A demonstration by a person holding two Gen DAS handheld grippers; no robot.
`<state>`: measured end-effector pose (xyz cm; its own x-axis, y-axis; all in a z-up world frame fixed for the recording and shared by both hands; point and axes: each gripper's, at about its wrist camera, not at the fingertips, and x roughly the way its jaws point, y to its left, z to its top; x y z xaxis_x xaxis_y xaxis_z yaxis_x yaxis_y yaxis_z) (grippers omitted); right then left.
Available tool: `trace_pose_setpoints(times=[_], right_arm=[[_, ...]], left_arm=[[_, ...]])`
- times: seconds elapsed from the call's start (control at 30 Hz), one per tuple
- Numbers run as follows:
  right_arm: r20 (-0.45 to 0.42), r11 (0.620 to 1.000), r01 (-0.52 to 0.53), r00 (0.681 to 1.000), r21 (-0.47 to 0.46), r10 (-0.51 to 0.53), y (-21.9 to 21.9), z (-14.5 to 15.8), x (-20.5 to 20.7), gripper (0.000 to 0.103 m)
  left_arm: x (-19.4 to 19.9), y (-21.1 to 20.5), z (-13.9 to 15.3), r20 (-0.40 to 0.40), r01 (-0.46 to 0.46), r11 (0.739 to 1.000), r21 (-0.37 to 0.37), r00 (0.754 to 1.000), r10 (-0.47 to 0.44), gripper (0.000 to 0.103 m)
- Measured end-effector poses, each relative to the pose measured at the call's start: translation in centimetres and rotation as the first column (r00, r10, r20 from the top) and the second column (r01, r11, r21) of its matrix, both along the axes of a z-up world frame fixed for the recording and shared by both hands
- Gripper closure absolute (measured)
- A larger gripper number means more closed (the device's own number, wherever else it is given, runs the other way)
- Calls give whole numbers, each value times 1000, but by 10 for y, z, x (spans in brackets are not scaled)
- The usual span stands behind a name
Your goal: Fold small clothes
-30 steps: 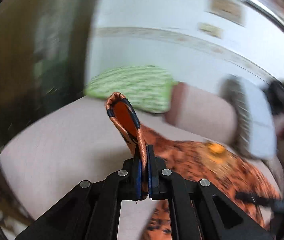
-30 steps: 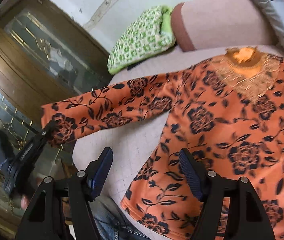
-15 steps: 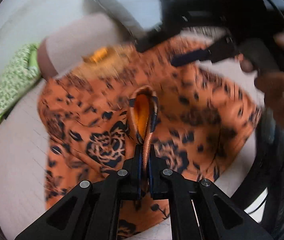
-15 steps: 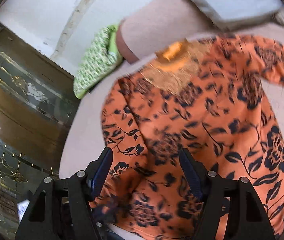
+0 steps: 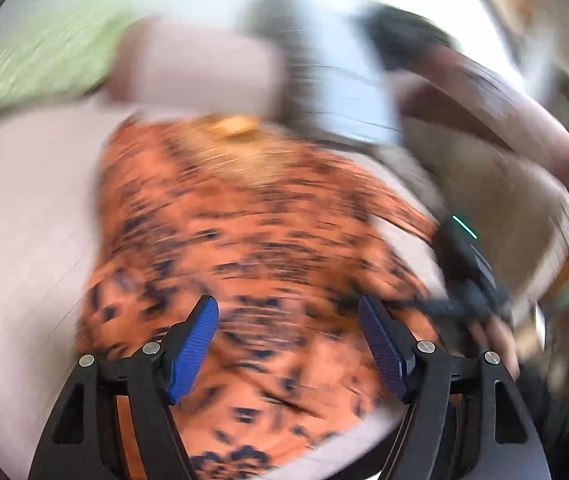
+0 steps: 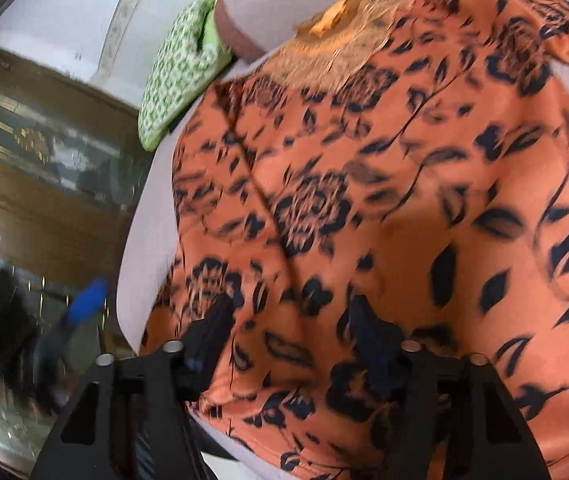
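Left gripper (image 5: 288,344): jaws have just been opening and stand wide; blue pads (image 5: 192,350) hang over the orange cloth with nothing pinched between them; this view is heavily blurred.
Right gripper (image 6: 290,340): jaws have just been closing and stand at a middling gap, low over the garment; whether the tips touch the cloth cannot be told; no fold is pinched between them.
Garment (image 6: 384,184): orange top with dark flower print, spread flat on the pale cushion, neckline (image 6: 332,20) toward the far end; one sleeve is folded in over the body, lying along the side nearest the cushion's edge.
Other sleeve (image 6: 556,36): runs off toward the upper right of the right wrist view, not folded in.
Pale cushion (image 6: 146,240): bare strip beside the garment; its rounded edge drops off close by, so little room on that side.
Beyond the edge: wooden cabinet with glass panels (image 6: 44,148), well apart from the cloth.
Far end: pink bolster (image 6: 260,4) just past the neckline, green patterned pillow (image 6: 176,80) beside it.
In the way: the person's forearm (image 5: 516,120) and right-hand tool crowd the right side of the left wrist view.
Near hem (image 6: 292,456): lies close to the cushion's near edge.
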<state>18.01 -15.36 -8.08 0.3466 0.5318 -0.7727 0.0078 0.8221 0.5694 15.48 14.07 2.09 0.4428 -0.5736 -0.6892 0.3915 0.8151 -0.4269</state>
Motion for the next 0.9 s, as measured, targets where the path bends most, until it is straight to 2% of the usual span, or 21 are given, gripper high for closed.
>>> trace_pose_setpoints(times=[0.03, 0.13, 0.2, 0.23, 0.3, 0.37, 0.43, 0.5, 0.53, 0.6, 0.63, 0.67, 0.7, 0.77, 0.83, 0.9], right_arm=[[-11, 1000, -20, 1000, -8, 20, 7, -3, -2, 54], [-25, 992, -60, 998, -114, 58, 28, -4, -8, 97], [38, 997, -60, 997, -58, 62, 27, 26, -18, 98], [76, 997, -57, 995, -45, 60, 25, 41, -24, 98], [137, 995, -39, 989, -88, 51, 20, 71, -38, 98], [133, 992, -16, 991, -129, 33, 8, 76, -50, 97], [85, 980, -16, 996, -201, 34, 0, 55, -48, 91], [-30, 953, -40, 999, -301, 32, -4, 19, -38, 91], [-53, 947, -36, 998, -320, 20, -6, 13, -36, 89], [-42, 964, -4, 999, -266, -8, -10, 23, -34, 81], [-16, 968, -1, 1000, -252, -3, -9, 34, -31, 68], [29, 971, 2, 1000, -238, 5, -8, 50, -25, 48], [63, 975, -3, 998, -223, 18, -7, 63, -17, 41], [101, 984, -34, 993, -173, 52, -1, 82, 13, 38], [103, 992, -53, 993, -111, 64, 1, 88, 56, 38], [99, 996, -65, 993, -55, 71, 10, 84, 113, 39]], left_arm=[[10, 13, -6, -51, -64, 998, -6, 997, 64, 31], [30, 48, -20, -187, -224, 975, 4, 957, 221, 32], [35, 67, -16, -245, -280, 960, -6, 931, 271, 32], [39, 69, -15, -250, -292, 956, -7, 927, 281, 32], [48, 78, -14, -268, -324, 946, -5, 912, 311, 32], [59, 80, -8, -281, -343, 939, 23, 899, 335, 32], [80, 73, -13, -308, -349, 936, 36, 887, 343, 32], [101, 69, -21, -360, -367, 929, 45, 862, 358, 32], [117, 64, -32, -382, -370, 928, 40, 853, 356, 33], [142, 69, -44, -425, -397, 918, -1, 831, 359, 35], [153, 68, -52, -428, -405, 914, -21, 830, 358, 35], [163, 73, -51, -429, -420, 906, -51, 829, 360, 35], [174, 78, -51, -435, -440, 895, -77, 822, 367, 35], [193, 84, -56, -454, -460, 879, -125, 814, 362, 36], [206, 86, -65, -475, -475, 868, -146, 803, 360, 43], [220, 85, -74, -486, -469, 864, -182, 807, 335, 58]])
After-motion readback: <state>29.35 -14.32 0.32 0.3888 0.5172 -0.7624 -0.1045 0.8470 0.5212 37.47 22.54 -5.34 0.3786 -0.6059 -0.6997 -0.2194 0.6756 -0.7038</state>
